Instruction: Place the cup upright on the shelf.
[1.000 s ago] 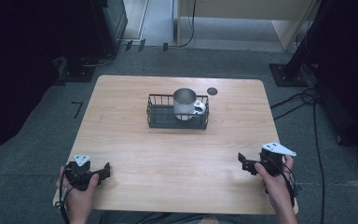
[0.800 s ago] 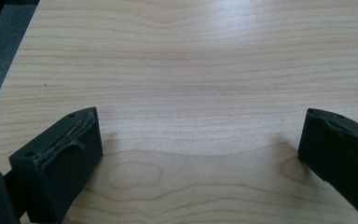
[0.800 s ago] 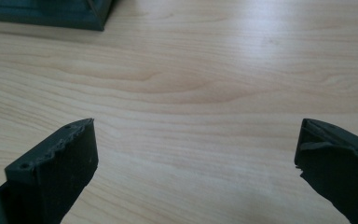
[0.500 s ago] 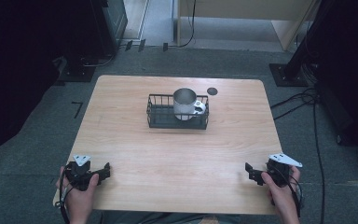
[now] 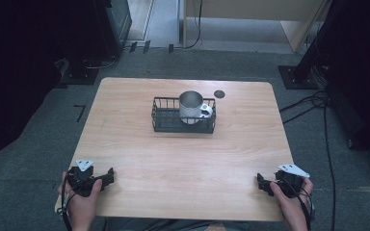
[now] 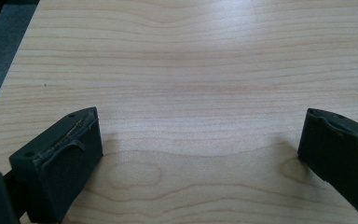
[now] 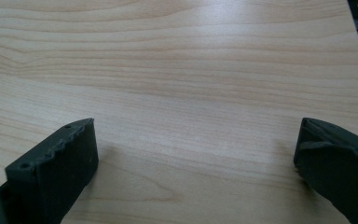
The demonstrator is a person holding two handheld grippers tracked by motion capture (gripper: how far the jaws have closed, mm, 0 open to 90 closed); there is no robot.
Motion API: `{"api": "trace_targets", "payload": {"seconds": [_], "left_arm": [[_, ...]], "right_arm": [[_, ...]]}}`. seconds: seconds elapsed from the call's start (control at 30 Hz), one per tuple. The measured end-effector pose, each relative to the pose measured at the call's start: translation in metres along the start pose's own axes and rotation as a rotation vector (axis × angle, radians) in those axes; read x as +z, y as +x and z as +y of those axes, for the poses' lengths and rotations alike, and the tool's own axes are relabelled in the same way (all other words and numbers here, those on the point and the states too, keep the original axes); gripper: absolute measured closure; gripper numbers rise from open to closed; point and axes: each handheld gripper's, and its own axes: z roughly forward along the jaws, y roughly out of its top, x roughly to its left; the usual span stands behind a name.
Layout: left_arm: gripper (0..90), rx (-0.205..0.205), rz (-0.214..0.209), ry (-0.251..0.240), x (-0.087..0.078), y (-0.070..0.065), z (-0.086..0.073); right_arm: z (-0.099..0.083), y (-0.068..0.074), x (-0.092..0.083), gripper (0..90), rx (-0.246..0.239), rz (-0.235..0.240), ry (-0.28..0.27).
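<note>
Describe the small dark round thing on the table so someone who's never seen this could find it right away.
Start at the wooden table and find the black wire basket holding a metal cup. Just beyond the basket's right end, toward the far edge, lies a small dark disc, flat on bare wood, outside the basket.

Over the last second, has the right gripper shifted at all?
Yes. In the high view the right gripper has drawn back toward the person, from farther up the table to its near right corner, away from the wire basket.

Left gripper (image 5: 107,177) and right gripper (image 5: 262,182), each held in a hand at the near edge, jaws spread wide.
</note>
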Motion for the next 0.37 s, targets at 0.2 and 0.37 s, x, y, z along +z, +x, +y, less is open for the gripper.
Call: {"api": "trace_targets", "payload": {"seconds": [0.2, 0.37], "left_arm": [[0.0, 0.001, 0.000, 0.002, 0.0004, -0.0002, 0.0006], [0.0, 0.000, 0.001, 0.000, 0.0008, -0.0003, 0.0010]], "right_arm": [[-0.0013, 0.0001, 0.0000, 0.0, -0.012, -0.001, -0.005], [-0.0013, 0.0001, 0.0000, 0.0, -0.009, 0.000, -0.004]]}}
